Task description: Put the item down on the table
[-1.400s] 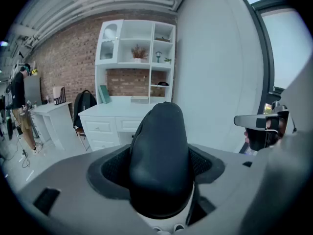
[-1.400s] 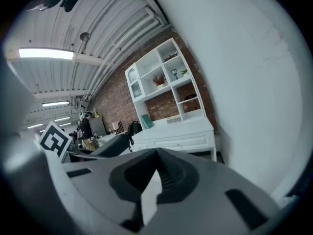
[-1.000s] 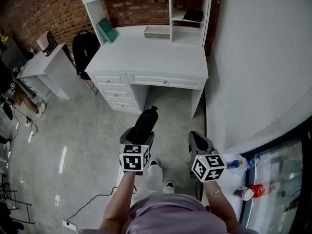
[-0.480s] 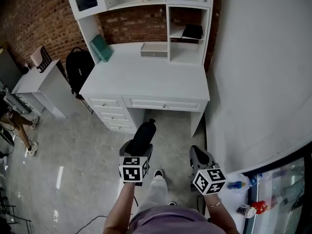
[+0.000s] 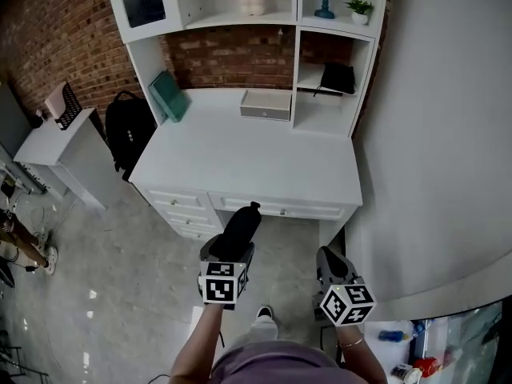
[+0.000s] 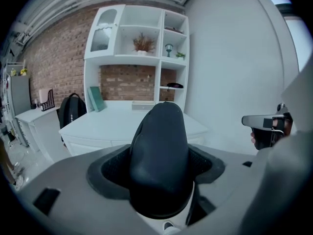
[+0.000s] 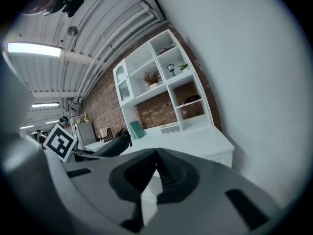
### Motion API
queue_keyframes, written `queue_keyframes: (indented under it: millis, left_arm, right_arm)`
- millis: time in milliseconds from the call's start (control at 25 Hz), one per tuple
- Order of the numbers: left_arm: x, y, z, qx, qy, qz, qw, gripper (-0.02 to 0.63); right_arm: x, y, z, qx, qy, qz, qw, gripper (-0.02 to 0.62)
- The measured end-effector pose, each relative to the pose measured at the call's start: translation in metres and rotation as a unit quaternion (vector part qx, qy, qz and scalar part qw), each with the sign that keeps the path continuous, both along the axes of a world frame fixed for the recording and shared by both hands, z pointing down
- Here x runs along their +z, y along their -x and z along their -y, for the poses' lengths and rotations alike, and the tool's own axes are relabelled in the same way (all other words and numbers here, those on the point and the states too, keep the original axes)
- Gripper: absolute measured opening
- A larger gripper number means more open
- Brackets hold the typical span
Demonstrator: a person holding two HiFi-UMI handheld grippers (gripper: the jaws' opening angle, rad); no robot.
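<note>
My left gripper (image 5: 230, 252) is shut on a black rounded item (image 5: 241, 228) that sticks up and forward out of its jaws. In the left gripper view the black item (image 6: 159, 155) fills the space between the dark pads (image 6: 108, 166), upright. The white desk (image 5: 248, 160) lies just ahead, and the item's tip hangs over its front edge with the drawers. My right gripper (image 5: 329, 265) hangs to the right of the left one, in front of the desk's right leg. Its ribbed pads (image 7: 168, 174) meet at the tips and hold nothing.
On the desk stand a small white drawer box (image 5: 266, 105) and a leaning teal book (image 5: 170, 96). The hutch above holds plants, a lamp and a black thing (image 5: 338, 77). A black backpack (image 5: 128, 131) and a side table (image 5: 56, 138) are left. A white wall (image 5: 448, 150) rises right.
Both grippers have come nearer to the desk, which now fills more of the head view. The black item stays gripped in the left gripper. The right gripper stays shut.
</note>
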State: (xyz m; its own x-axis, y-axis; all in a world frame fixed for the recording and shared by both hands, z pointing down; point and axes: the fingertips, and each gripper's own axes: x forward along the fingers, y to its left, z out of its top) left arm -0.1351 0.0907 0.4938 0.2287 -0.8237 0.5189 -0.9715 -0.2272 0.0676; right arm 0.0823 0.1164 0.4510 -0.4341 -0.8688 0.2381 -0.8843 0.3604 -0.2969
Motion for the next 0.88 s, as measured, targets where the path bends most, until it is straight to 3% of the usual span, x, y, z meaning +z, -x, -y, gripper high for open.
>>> queue_keyframes:
  millis: [360,880]
  left_arm:
    - [0.002,0.020,0.084,0.011,-0.003,0.001,0.9999,0.344]
    - [0.009,0.001,0.192,0.008,0.000,0.003,1.0000,0.344]
  right_arm:
    - [0.007,0.016,0.070,0.019,0.007,-0.004,1.000,0.002]
    - [0.014,-0.010,0.171,0.024,0.011,-0.001,1.000,0.002]
